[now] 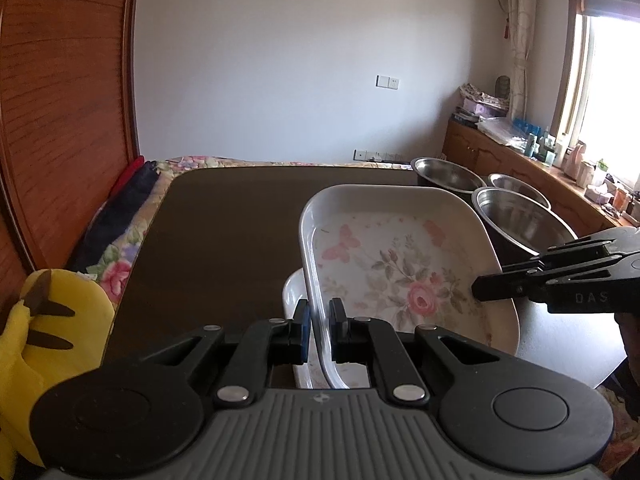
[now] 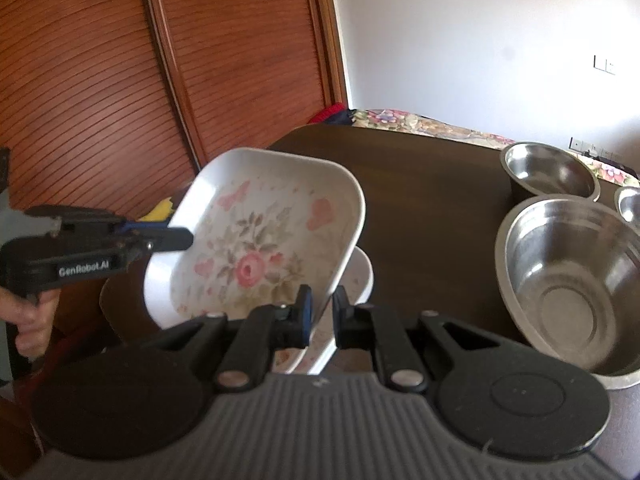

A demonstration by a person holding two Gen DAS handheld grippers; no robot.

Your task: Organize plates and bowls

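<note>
Plate point(image 1: 404, 264), floral, is tilted above a second plate point(image 1: 291, 300) on the tabletop point(image 1: 224, 232), held at opposite rims: left gripper point(image 1: 320, 320) and right gripper point(image 2: 320, 308), jaws of both nearly closed on its edge. Risks: thin-rim grips slipping, uneven lowering clacking it onto the lower plate, or swinging right into the steel bowls point(image 2: 572, 280).

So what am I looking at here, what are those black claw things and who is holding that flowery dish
Each black claw is a hand-held gripper that a person squeezes, with a camera on it looking along its fingers. One picture comes from the left hand-held gripper, the other from the right hand-held gripper. Both are clamped on opposite rims of the floral square plate, holding it tilted above a second white plate on the dark table. Three steel bowls stand nearby.
</note>
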